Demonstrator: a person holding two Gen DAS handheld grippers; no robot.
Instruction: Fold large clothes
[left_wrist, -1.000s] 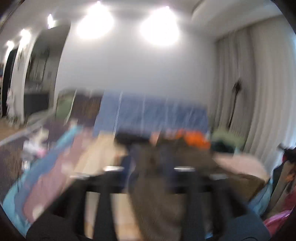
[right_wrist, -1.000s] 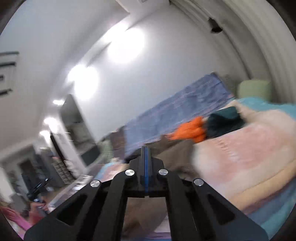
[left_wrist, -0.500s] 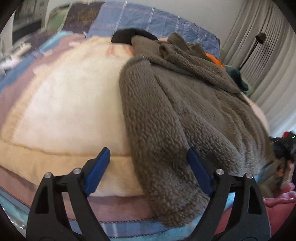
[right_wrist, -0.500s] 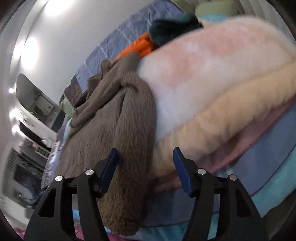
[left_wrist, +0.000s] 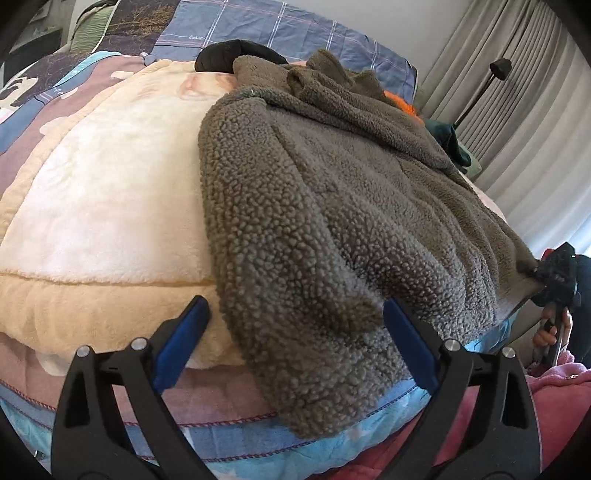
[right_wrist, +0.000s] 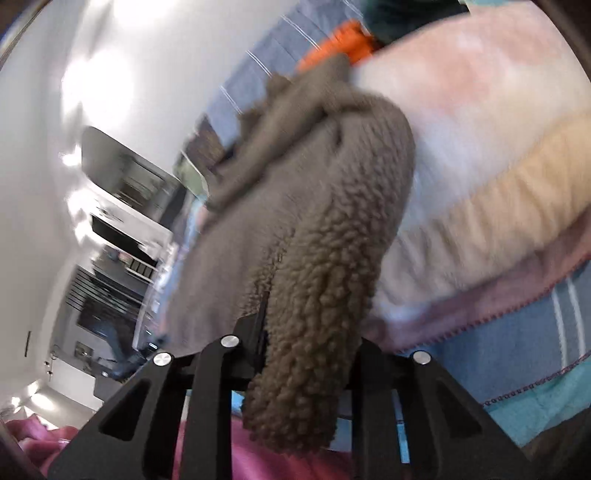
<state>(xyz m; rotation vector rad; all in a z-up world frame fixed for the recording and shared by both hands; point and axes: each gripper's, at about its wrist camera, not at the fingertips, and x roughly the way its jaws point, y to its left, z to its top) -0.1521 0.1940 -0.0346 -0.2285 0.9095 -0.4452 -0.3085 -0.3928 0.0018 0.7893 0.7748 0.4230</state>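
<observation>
A large grey-brown fleece jacket (left_wrist: 332, 206) lies spread on a cream blanket (left_wrist: 110, 203) on the bed, its hem hanging over the near edge. My left gripper (left_wrist: 293, 306) is low at that hem with its jaws still opening wide. The fleece lies between the blue pads (left_wrist: 184, 339), which do not press it. In the right wrist view, my right gripper (right_wrist: 299, 332) is closing, pinched on the fleece's (right_wrist: 325, 288) thick side edge, which droops over the fingers. The left wrist view shows that right gripper (left_wrist: 556, 271) clamping the garment's far right corner.
An orange garment (left_wrist: 400, 103), a black one (left_wrist: 229, 51) and a dark teal one (left_wrist: 450, 144) lie at the head of the bed. Pink cloth (left_wrist: 554, 406) is heaped below right. Curtains (left_wrist: 517, 92) and a floor lamp (left_wrist: 498, 68) stand on the right.
Both grippers dropped from facing the wall to the bed's near edge. The left jaws widened around the fleece hem. The right jaws opened, then closed on the fleece's side edge.
</observation>
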